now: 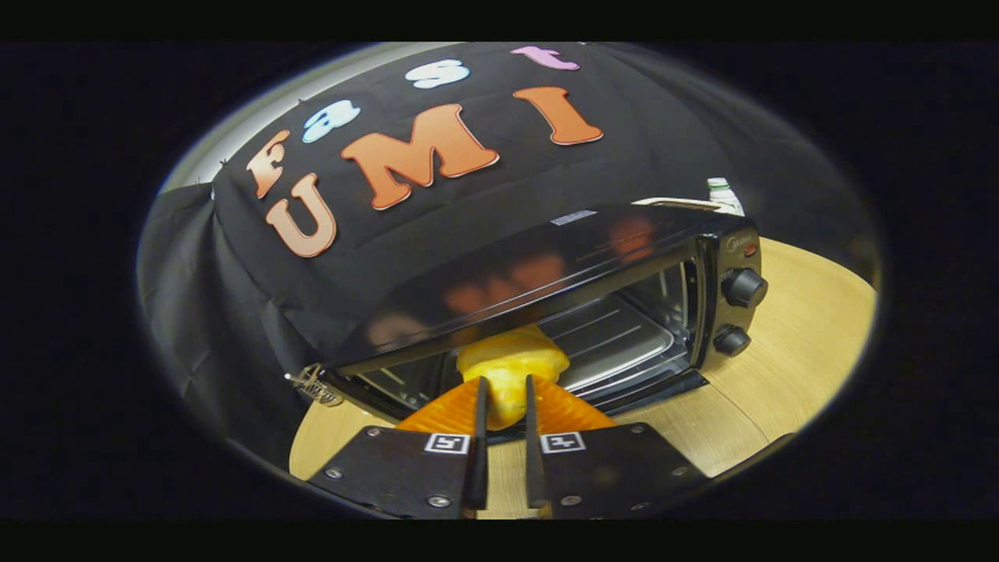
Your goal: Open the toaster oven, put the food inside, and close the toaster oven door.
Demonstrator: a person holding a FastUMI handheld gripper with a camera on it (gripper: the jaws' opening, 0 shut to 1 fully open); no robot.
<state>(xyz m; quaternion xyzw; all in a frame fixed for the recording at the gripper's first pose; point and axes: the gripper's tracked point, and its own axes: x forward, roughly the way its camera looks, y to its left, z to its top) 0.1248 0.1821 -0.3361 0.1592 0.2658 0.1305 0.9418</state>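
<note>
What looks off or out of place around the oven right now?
Nothing stands out. The tool is shut on the yellow food at the open toaster oven, whose tray sits level inside, on the wooden table.

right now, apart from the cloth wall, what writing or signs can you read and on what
No word is legible.
Brand mark at the top of the toaster oven's control panel: too blurred to read.
Pale sticker on the toaster oven top: print too small to read.
Bottle behind the oven: label unreadable.
Two black-and-white square markers on the hand-held gripper: patterns, not text. Its fingers are shut on the yellow food.
</note>
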